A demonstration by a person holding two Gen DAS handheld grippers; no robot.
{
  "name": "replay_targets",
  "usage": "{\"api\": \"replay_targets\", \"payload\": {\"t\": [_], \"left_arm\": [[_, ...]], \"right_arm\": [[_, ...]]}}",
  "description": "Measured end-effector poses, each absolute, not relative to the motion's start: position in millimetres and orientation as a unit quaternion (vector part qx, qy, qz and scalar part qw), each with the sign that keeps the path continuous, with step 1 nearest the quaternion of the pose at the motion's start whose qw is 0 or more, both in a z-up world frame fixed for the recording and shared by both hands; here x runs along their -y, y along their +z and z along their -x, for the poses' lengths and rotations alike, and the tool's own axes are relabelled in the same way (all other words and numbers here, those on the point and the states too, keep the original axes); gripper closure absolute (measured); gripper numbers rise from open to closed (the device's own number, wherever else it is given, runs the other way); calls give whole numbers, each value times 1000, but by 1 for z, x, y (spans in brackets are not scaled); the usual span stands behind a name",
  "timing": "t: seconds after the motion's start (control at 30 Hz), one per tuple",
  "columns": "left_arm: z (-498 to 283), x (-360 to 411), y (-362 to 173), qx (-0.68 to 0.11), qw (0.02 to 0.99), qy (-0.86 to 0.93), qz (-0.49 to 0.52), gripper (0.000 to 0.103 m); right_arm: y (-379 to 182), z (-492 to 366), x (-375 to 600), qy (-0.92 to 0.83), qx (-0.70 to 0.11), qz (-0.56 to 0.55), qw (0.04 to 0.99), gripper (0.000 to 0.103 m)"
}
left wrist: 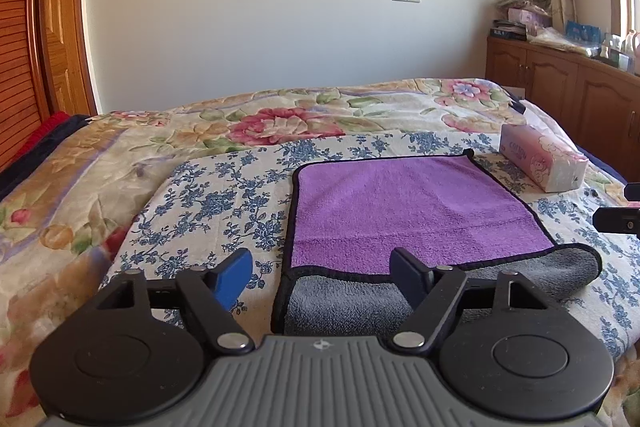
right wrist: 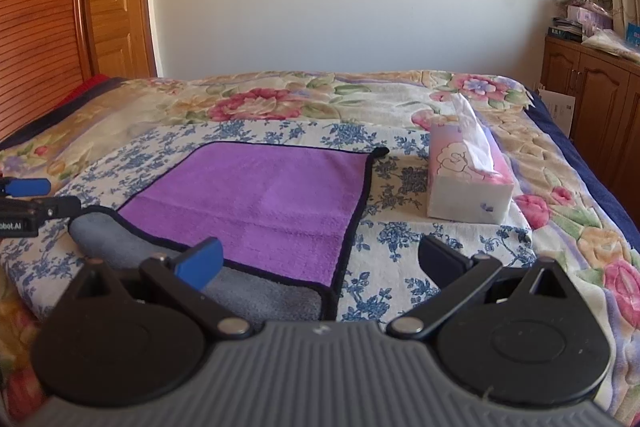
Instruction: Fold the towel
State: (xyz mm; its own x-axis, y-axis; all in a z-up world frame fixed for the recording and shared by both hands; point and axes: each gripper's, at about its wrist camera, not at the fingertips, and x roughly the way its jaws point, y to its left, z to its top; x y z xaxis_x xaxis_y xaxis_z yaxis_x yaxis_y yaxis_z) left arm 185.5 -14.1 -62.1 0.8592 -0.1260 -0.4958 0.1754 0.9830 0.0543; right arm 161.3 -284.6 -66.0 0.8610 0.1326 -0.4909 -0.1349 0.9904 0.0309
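A purple towel with black trim lies on the bed, on a blue-flowered sheet spread over a floral quilt. 1 fold appears to be in place: the purple face lies flat on top, and a grey layer of the same towel shows along the near edge as a soft roll, so the upper edge does not reach the lower one. The far corners lie flat and square. Judged from this, the towel is about half done; a 2nd fold, probably across its width, and a tidying of the near edge remain. A tissue box stands on the bed just beside the towel's right side, apart from it. The left tongs hang low over the towel's near left corner, pointing forward and somewhat downward; their blue-padded finger is over the sheet and the dark finger over the grey layer, jaws apart, with nothing pinched. The right tongs hold a matching pose at the near right corner, with 1 finger over the grey layer and the other over the sheet, jaws wide and empty. Each pair straddles its corner's side edge. Neither pair can be seen touching the cloth.
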Motion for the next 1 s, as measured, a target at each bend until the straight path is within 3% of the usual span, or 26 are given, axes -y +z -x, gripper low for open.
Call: {"api": "replay_targets", "payload": {"t": [0.2,0.53,0.8,1.0], "left_arm": [[-204,9,-68,-276,957,-81,-34,36],[-224,3,-79,-301,950,-79,-32,40],[-235,1,-85,-324,942,-89,-15,63],[-236,2,-88,-336,938,-84,-22,65]], "right_arm": [[-73,-169,284,74,-271,5,960,0],[-82,-181,282,78,-293,12,953,0],[-91,-190,285,88,-317,-3,944,0],[-93,-193,286,88,-333,-15,939,0]]}}
